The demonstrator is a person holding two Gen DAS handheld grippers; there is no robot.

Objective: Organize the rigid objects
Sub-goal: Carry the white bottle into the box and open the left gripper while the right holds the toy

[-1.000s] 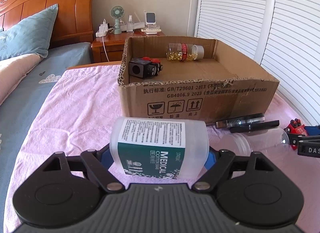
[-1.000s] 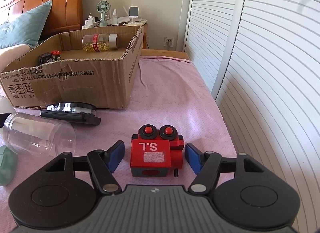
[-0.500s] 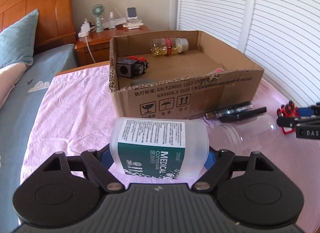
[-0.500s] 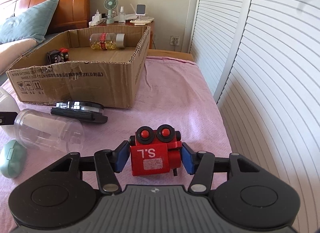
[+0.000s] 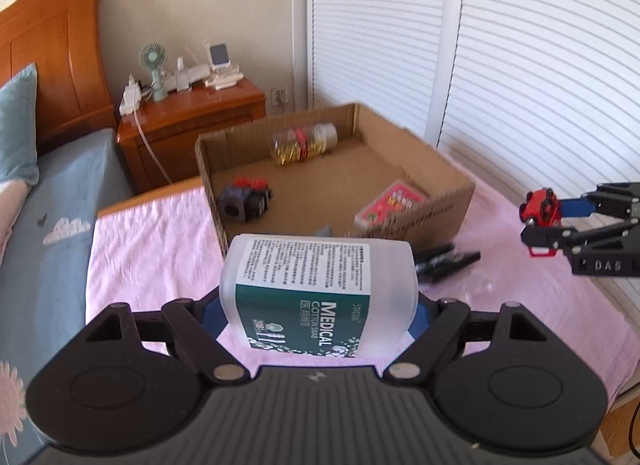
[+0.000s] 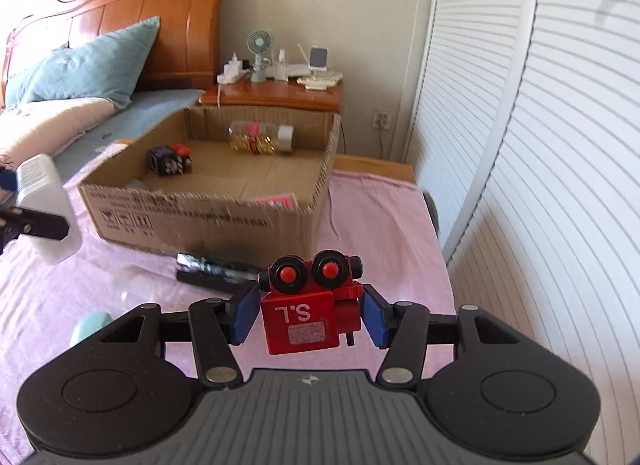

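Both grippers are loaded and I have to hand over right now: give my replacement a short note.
Left gripper: shut on the cotton swab tub, held above the pink cloth.
Right gripper: jaws have just closed on the red toy engine, also held up.
Done: capsule bottle, black toy engine and a red packet lie in the cardboard box.
Left: box both held items, then the black flat item, clear cup and mint-green thing in front of it.

Left hand-held gripper (image 5: 318, 313) clamped, angled downward; right hand-held gripper (image 6: 306, 315) clamped, airborne
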